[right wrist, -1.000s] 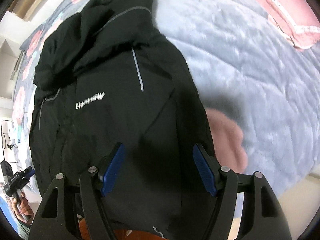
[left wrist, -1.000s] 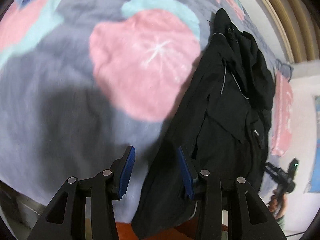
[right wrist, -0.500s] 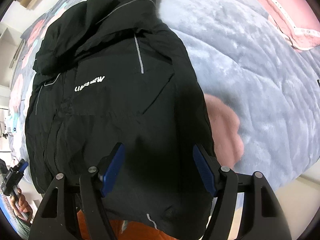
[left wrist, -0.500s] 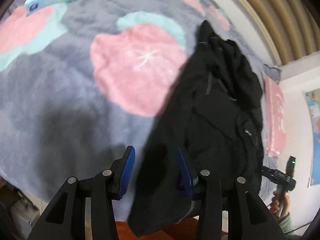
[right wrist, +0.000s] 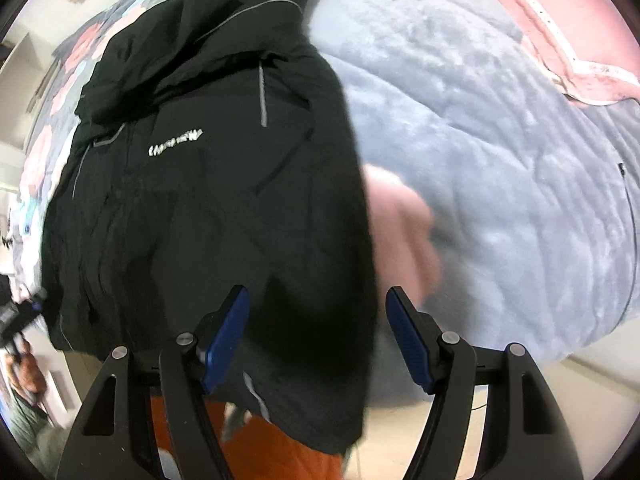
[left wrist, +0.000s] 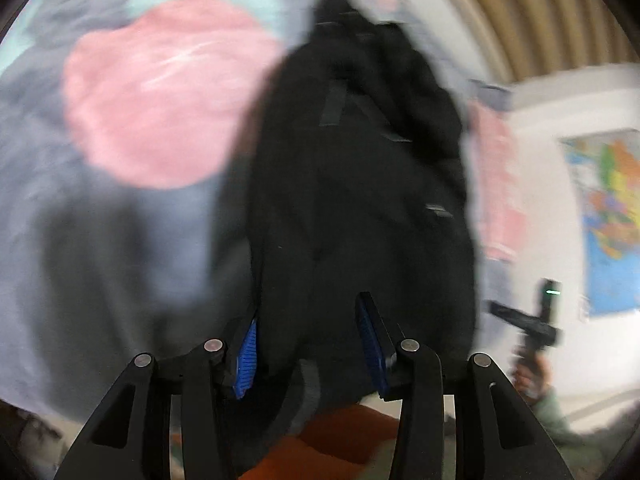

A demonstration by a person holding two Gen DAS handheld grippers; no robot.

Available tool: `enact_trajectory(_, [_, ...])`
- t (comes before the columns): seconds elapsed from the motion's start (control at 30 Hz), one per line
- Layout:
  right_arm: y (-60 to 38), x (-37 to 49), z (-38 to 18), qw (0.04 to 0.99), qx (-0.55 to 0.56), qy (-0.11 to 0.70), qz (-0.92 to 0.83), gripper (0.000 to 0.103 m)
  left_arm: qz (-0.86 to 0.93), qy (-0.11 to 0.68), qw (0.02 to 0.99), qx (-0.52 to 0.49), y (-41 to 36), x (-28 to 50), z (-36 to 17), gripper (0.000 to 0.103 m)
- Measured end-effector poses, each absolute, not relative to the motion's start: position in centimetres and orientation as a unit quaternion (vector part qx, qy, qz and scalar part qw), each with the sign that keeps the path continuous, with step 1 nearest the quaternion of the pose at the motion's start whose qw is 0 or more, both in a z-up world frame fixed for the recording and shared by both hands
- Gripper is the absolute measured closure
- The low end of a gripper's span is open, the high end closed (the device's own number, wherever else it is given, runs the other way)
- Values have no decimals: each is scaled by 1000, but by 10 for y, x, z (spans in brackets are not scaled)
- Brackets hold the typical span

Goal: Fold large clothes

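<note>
A black hooded jacket [left wrist: 352, 200] lies lengthwise on a grey blanket with pink blotches [left wrist: 120, 240], hood at the far end. My left gripper [left wrist: 308, 320] hovers over its near hem, jaws apart, gripping nothing; this view is motion-blurred. In the right wrist view the jacket [right wrist: 208, 208] shows a white chest logo and grey piping. My right gripper [right wrist: 317, 300] stands open above its near right edge, with nothing between the pads. The near hem hangs over the bed's edge.
Something orange [right wrist: 288, 452] shows below the hem. A pink pillow [right wrist: 560, 20] lies at the far right of the grey blanket [right wrist: 500, 160]. A hand in a green sleeve [left wrist: 536, 372] holds a black tool at the right. A map [left wrist: 612, 220] hangs on the wall.
My left gripper has swung from over the blanket to over the jacket's near hem. The right gripper has drawn back toward the hem. Both kept the same jaw width.
</note>
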State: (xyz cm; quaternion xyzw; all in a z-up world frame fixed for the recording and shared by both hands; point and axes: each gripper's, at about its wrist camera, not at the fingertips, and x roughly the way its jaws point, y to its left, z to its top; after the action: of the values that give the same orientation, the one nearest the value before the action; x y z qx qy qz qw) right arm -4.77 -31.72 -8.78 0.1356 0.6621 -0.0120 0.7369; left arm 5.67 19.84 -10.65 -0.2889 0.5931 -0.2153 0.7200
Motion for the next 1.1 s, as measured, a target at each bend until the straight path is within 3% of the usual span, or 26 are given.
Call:
enact_trajectory(0.1, [-329,-65,-96,725,153,671,-13,30,-250,575,709,-323,194,60,-97,58])
enact_trajectory(0.4, [-342,-95,-142,676,299,673,14,30,-194,619,687,-329,190,63,-133,58])
enact_trajectory(0.43, [-340,-95,-142,676,305,671,20,32,-197,619,686,-327,188,64,-131,58])
enact_trajectory(0.5, [-331,-93,-138,675,312,666,53,49,-206,616,687,-326,188,65,-124,58])
enact_trajectory(0.63, [-308,-86,-100,705,287,637,123,49,-274,569,692,-351,179,67,-87,58])
enact_trajectory(0.73, [-298,-81,-93,707,279,635,140,49,-281,572,686,-353,170,71,-89,58])
enact_trajectory(1.1, [-292,-106,-169,627,302,710,108,46,-205,646,649,-347,179,34,-148,58])
